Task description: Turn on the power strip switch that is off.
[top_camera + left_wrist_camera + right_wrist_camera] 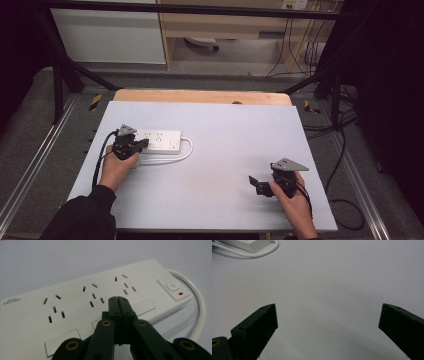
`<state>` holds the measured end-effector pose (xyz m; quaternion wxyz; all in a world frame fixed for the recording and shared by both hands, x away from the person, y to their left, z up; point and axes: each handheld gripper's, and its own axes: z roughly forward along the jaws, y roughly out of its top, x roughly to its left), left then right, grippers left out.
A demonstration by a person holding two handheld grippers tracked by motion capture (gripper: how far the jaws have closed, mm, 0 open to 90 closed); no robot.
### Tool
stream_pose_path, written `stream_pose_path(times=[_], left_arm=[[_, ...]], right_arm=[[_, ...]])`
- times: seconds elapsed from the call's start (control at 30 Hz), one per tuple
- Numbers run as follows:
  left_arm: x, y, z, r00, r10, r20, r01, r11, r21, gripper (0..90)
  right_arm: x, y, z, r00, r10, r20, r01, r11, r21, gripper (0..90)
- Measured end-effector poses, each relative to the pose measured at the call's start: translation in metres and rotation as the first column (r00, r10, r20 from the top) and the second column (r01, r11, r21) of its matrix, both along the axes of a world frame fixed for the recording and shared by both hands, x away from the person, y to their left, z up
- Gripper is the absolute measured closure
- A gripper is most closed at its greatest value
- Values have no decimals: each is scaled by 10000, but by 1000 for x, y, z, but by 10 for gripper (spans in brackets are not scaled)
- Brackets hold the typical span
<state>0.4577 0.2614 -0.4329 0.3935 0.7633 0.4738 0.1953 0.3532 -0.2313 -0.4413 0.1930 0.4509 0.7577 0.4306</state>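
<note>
Power strip [95,297]: rigid, light, smooth plastic; stiff cord. Grip across long edges. Left claw [117,298] together over the strip; right claw [328,317] apart, empty.

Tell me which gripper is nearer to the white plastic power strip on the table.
Left. The left gripper, jaws shut, sits right over the white plastic power strip near its middle sockets. The right gripper, jaws open, rests far across the pale table, with nothing between its jaws.

The left gripper [142,145] hides part of the power strip [162,140].
</note>
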Motion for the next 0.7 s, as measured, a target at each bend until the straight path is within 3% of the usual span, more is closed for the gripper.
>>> stream_pose_path(times=[0.53,0.63,0.7], left_arm=[[1,0,0,10000,62,-18,-62,10000,53,900],[0,-4,-2,9997,-254,-47,255,9997,51,900],[-1,-8,-1,9995,-321,74,318,9988,367,900]], right_arm=[[0,0,0,10000,9,-10,-9,10000,9,27],[0,0,0,10000,6,10,-6,10000,8,27],[0,0,0,10000,-1,-9,1,10000,7,27]])
